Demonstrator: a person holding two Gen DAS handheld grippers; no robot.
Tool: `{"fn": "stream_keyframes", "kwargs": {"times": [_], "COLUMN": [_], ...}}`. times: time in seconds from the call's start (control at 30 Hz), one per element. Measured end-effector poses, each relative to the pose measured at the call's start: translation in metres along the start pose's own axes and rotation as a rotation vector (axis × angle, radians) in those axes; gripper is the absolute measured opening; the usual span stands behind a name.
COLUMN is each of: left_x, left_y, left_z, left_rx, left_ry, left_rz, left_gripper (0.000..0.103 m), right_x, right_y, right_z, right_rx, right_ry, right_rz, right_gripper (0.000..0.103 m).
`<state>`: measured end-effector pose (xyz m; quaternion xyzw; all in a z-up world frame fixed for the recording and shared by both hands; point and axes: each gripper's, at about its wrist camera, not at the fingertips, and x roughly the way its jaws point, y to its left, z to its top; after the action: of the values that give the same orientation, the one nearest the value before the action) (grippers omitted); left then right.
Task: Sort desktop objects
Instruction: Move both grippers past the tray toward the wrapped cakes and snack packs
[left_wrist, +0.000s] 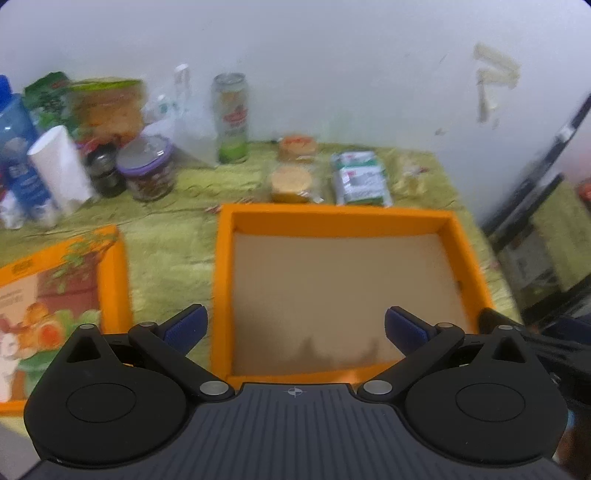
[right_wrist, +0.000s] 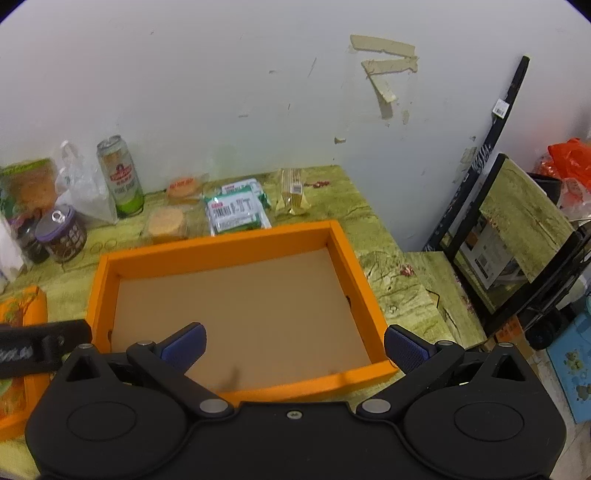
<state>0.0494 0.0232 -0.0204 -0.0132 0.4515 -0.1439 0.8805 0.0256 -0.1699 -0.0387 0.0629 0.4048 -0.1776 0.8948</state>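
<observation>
green marbled desk (right_wrist: 391, 266) against white wall | orange box (right_wrist: 354, 266) lying bare inside | snack packets (right_wrist: 236, 210) and can (right_wrist: 120, 175) sitting behind it | left gripper (left_wrist: 295, 328) and right gripper (right_wrist: 295, 347) both hovering spread, holding nothing | stage unclear: packing or emptied

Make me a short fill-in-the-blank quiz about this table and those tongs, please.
1. The orange box in front of both tongs holds ____.
2. The tall drink can stands ____ near the wall.
3. Both the left tongs and the right tongs have their jaws ____.
4. The jar with the purple lid stands to the ____ of the can.

Missing words: nothing; upright; open; left
</observation>
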Motion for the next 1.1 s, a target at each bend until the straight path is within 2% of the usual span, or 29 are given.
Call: {"fn": "stream_keyframes", "kwargs": {"times": [0.07,0.3,0.43,0.67,0.8,0.93,1.03,1.1], "left_x": [-0.003,-0.011,-0.007,0.011,0.023,0.041,0.051,0.060], "left_y": [0.003,0.027,0.038,0.045,0.046,0.059,0.068,0.070], "left_z": [0.000,0.010,0.012,0.017,0.022,0.036,0.055,0.068], "left_rx": [0.016,-0.012,-0.033,-0.081,-0.119,-0.202,-0.223,-0.211], "left_ry": [-0.017,-0.077,-0.061,0.004,0.038,0.067,0.016,-0.032], "left_rz": [-0.050,-0.117,-0.202,-0.283,-0.250,-0.151,-0.036,0.046], "left_gripper": [0.103,0.103,0.103,0.103,0.103,0.103,0.103,0.103], "right_x": [0.000,-0.002,0.009,0.027,0.038,0.048,0.056,0.074], "right_y": [0.003,0.016,0.017,0.019,0.020,0.021,0.022,0.025], "right_z": [0.004,0.023,0.045,0.083,0.105,0.126,0.143,0.151], "right_rx": [0.008,-0.015,-0.037,-0.075,-0.097,-0.120,-0.136,-0.151], "right_ry": [-0.018,-0.107,-0.152,-0.229,-0.274,-0.318,-0.351,-0.327], "right_rz": [0.009,0.054,0.117,0.228,0.291,0.354,0.401,0.450], "right_gripper": [0.103,0.103,0.103,0.103,0.103,0.103,0.103,0.103]}}
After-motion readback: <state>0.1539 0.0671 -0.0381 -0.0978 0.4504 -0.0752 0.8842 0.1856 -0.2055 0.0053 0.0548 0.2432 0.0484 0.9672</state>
